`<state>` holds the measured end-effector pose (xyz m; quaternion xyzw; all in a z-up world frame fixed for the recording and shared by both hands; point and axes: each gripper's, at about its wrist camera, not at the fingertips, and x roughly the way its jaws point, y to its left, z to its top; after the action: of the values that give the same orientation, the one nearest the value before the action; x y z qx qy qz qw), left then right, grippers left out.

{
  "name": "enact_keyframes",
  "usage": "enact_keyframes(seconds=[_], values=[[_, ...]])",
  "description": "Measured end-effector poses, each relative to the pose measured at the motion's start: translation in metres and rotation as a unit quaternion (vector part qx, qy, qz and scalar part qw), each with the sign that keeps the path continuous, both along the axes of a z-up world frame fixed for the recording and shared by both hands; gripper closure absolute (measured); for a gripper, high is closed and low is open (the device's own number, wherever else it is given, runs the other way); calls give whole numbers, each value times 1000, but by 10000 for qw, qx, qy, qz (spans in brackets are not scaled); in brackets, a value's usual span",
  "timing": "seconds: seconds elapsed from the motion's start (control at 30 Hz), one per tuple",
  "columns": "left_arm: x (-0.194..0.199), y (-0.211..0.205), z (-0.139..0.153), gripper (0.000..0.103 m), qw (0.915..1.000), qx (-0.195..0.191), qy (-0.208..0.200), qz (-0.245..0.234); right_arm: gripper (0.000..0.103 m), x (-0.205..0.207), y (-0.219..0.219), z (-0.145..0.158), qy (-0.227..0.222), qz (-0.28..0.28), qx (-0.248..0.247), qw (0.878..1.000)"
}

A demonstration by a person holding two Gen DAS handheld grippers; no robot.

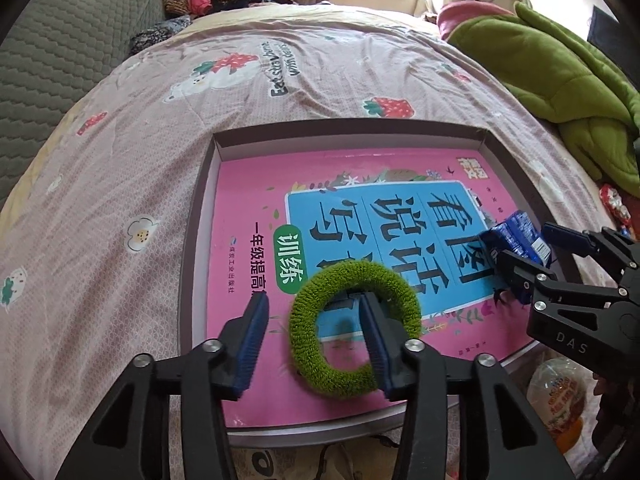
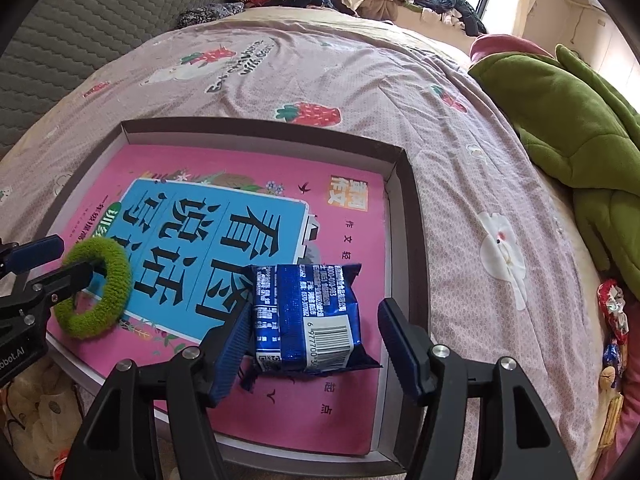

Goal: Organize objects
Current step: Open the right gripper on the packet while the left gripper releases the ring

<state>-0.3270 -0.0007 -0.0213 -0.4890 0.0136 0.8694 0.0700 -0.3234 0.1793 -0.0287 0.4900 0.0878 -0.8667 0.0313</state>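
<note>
Left hand-held gripper (image 1: 314, 336), black frame, blue ribbed pads: angled steeply down, jaws parted. Right-side finger (image 1: 376, 344) poked through hole of fuzzy green ring (image 1: 354, 328), left-side finger outside ring; pads not pressing on it. Right hand-held gripper (image 2: 316, 344), same black-and-blue build: angled steeply down, jaws wide apart. Straddling shiny blue foil snack packet (image 2: 308, 316); left-side pad (image 2: 230, 348) against or just beside packet edge, right-side pad clear of it. Seen from left wrist view at right edge (image 1: 516, 256), beside left one.
</note>
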Motion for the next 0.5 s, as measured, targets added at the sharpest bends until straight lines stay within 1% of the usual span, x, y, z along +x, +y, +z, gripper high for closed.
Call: enact_keyframes(seconds=[0.3, 0.5], values=[[15, -2, 23, 47, 9996, 20, 263, 71, 39, 13, 0, 27, 328, -39, -68, 9994], [37, -1, 49, 45, 9978, -60, 644, 132, 39, 32, -1, 52, 591, 40, -227, 9980]])
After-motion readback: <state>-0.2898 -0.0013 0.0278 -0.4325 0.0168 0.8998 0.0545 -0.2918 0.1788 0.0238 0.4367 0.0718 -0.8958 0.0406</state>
